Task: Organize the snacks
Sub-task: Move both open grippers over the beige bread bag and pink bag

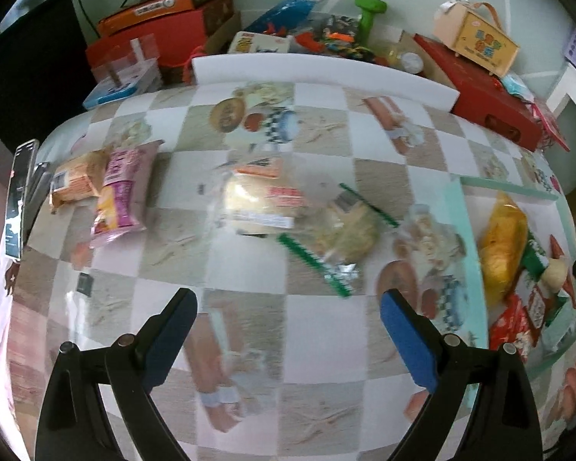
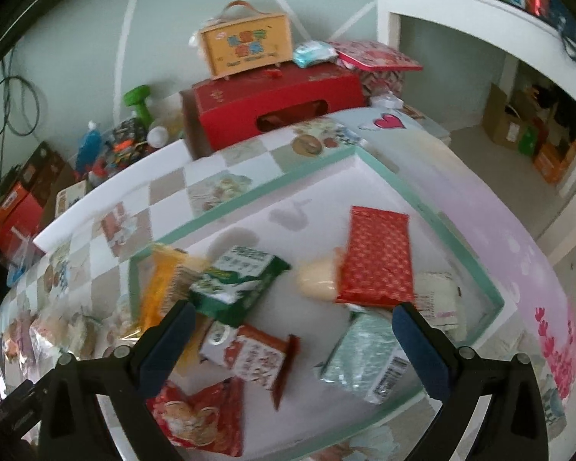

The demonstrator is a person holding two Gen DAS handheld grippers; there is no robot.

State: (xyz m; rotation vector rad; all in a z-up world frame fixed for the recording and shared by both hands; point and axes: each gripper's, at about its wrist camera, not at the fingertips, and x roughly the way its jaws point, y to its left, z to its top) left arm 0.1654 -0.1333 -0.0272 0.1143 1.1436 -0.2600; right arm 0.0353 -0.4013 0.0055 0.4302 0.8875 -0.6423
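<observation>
Glossy plastic snack wrappers (image 1: pixel 121 192) lie on a smooth, shiny printed tablecloth (image 1: pixel 249 326); the red box (image 2: pixel 272 111) looks like matt cardboard.

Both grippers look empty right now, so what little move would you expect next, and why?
Probably the left gripper eases forward and down toward the bread packet lying loose on the checkered tablecloth. Its jaws stand open and empty, the packet is about straight ahead, and it is not yet in the tray where the other snacks are piled. The right gripper hovers open over that tray.
</observation>
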